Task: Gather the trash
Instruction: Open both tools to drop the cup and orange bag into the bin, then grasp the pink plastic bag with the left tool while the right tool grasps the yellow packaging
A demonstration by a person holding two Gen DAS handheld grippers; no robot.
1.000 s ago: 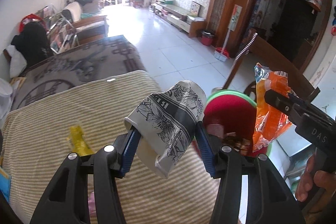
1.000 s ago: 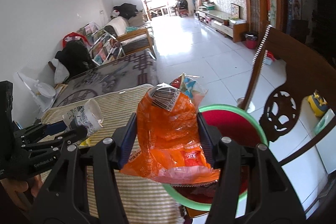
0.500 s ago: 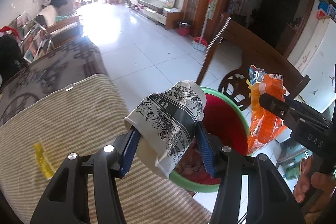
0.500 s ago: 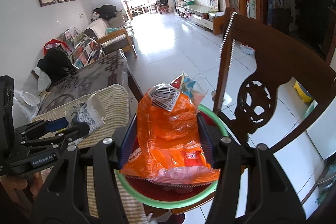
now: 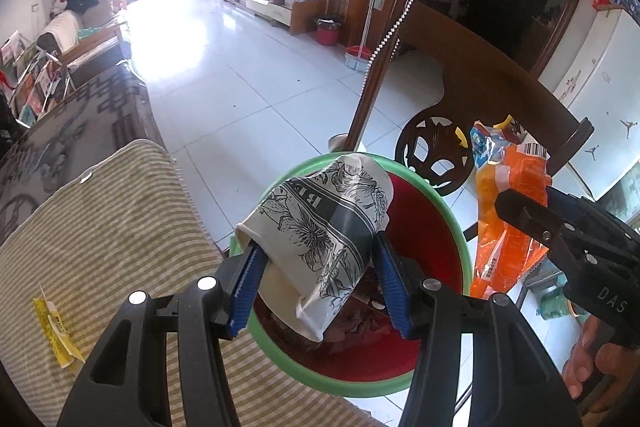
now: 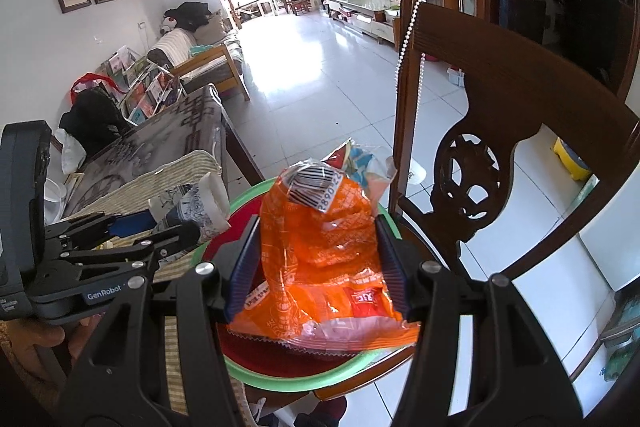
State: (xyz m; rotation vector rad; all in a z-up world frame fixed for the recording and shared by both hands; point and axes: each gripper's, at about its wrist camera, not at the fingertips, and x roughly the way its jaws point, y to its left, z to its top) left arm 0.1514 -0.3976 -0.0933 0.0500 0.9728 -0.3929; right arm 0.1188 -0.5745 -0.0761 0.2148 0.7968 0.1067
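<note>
a: two pieces of trash are up in the air; starting at the left, what's left behind?

b: a yellow wrapper (image 5: 56,331) lies on the striped cloth (image 5: 120,227); next over, the left gripper (image 5: 316,287) is clamped on the crushed paper cup (image 5: 320,231); a second ago that cup hung over the cloth edge, now it sits above the green-rimmed bin (image 5: 444,211).

a: and further right?

b: the right gripper (image 6: 316,275) pinches the orange snack bag (image 6: 324,259); it has moved from beside the bin to over its red inside, close to the wooden chair (image 6: 500,115).

a: meaning?

b: both look ready to drop, i'd judge; the yellow wrapper remains to collect.
</note>
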